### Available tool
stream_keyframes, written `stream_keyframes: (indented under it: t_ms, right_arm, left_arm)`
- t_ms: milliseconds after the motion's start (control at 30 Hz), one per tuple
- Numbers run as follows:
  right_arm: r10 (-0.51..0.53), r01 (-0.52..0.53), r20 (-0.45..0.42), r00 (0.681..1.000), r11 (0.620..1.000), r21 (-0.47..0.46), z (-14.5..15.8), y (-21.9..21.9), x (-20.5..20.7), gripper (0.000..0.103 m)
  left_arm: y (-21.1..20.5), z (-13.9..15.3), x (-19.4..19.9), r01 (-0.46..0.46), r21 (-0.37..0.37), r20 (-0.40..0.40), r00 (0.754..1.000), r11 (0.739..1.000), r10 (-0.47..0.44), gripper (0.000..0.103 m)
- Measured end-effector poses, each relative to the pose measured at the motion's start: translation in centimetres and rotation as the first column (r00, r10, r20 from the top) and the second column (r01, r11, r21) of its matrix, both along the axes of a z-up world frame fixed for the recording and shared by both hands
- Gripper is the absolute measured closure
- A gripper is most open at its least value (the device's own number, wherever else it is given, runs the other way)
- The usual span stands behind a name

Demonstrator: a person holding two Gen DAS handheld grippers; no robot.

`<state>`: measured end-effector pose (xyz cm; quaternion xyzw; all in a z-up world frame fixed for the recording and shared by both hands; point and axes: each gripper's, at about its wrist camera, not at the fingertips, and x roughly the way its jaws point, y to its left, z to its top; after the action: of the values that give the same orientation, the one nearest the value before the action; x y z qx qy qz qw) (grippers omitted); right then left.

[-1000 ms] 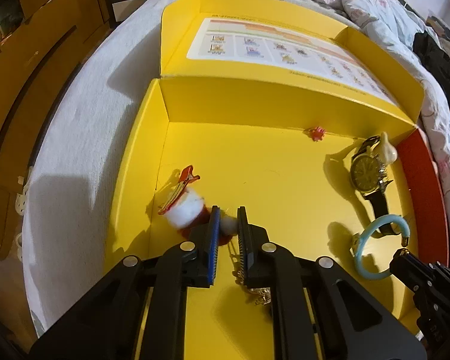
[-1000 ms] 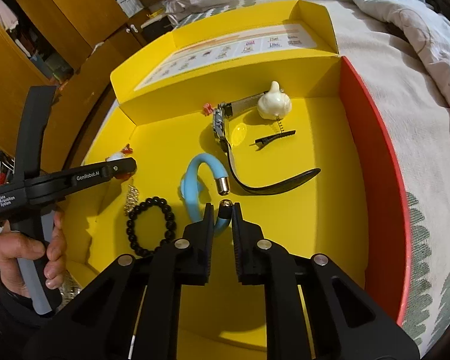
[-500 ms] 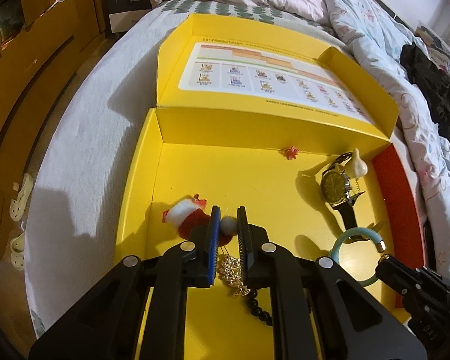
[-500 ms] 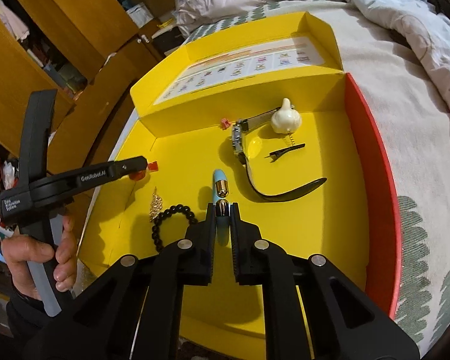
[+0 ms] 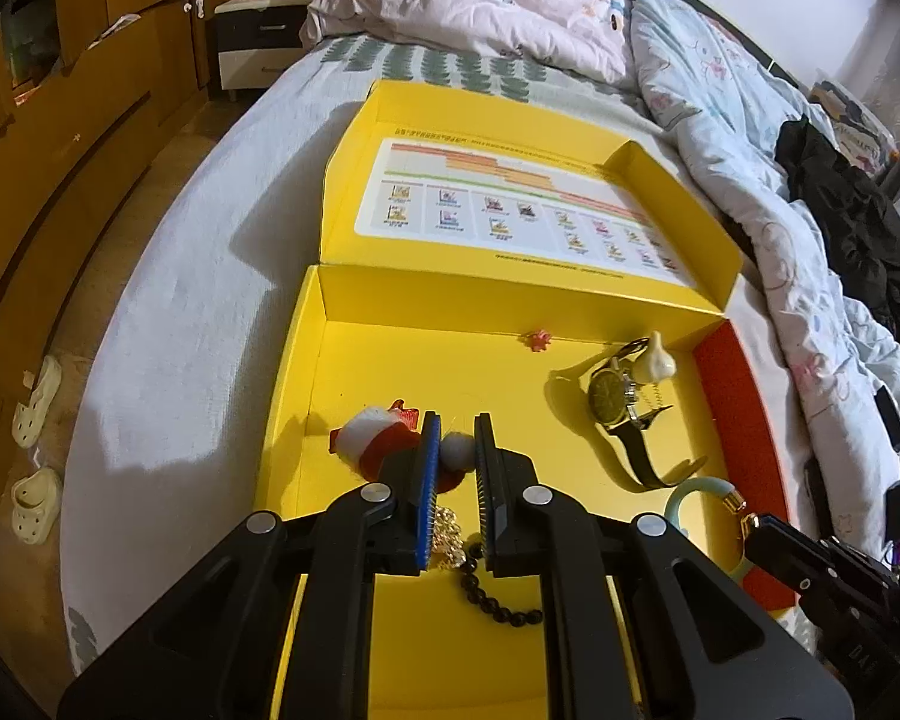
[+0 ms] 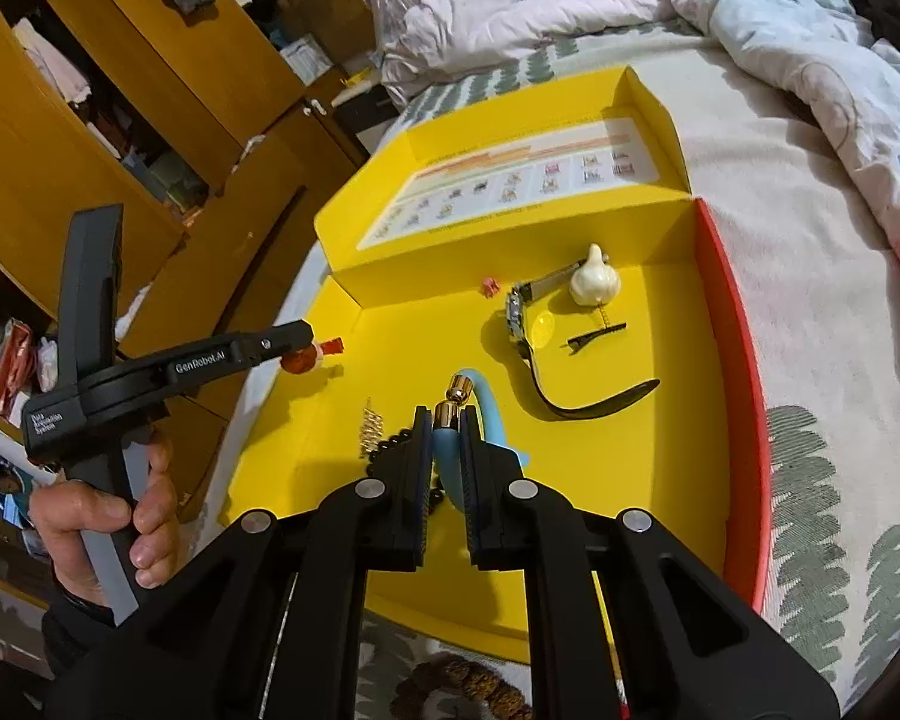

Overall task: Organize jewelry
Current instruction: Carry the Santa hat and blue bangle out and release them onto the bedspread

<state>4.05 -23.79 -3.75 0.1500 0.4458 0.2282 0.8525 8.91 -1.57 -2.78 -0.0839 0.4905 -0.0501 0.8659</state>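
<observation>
A pale blue open bangle with gold end caps [image 6: 450,438] is clamped in the right gripper [image 6: 446,420], raised above the yellow cardboard box [image 6: 678,420]. A red-and-white plush Santa-hat clip [image 5: 384,444] is pinched in the left gripper [image 5: 453,438]. Next, each likely needs setting down in its place.

Bedroom, a bed [image 5: 168,360] with pale cover, rumpled pink and blue quilts [image 5: 720,96] heaped at its far end, orange wooden wardrobes [image 6: 168,90] alongside, a nightstand [image 5: 258,42], white clogs [image 5: 33,498] on the wooden floor [image 5: 168,138]
</observation>
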Motion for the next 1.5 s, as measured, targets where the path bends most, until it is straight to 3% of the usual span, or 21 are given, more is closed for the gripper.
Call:
stream_keyframes:
  t_ms: [400, 700, 900, 1200, 1500]
  right_arm:
    - [-0.017, 0.017, 0.058, 0.998, 1.000, 0.012, 4.1, -1.5, -3.0, 0.093]
    - [-0.074, 0.073, 0.097, 0.993, 0.997, 0.011, 6.6, -6.0, -7.1, 0.093]
    - [-0.126, 0.126, 0.089, 0.988, 0.992, 0.002, 6.5, -10.2, -10.3, 0.093]
    - [-0.218, 0.219, 0.029, 0.976, 0.975, -0.047, 3.8, -15.1, -12.9, 0.093]
    - [-0.308, 0.305, -0.019, 0.951, 0.948, -0.089, 1.1, -18.3, -12.7, 0.093]
  left_arm:
    - [-0.4, 4.4, -3.4, 0.019, -0.007, 0.075, 0.997, 1.000, -0.018, 0.092]
    - [1.5, 6.3, -8.3, -0.010, -0.028, 0.103, 0.995, 1.000, 0.013, 0.092]
    - [4.1, 6.6, -11.8, -0.053, -0.042, 0.101, 0.993, 0.998, 0.057, 0.092]
    - [6.7, 5.0, -14.0, -0.127, -0.015, 0.075, 0.989, 0.992, 0.127, 0.092]
    - [9.8, 0.5, -12.1, -0.211, 0.020, -0.039, 0.977, 0.977, 0.212, 0.092]
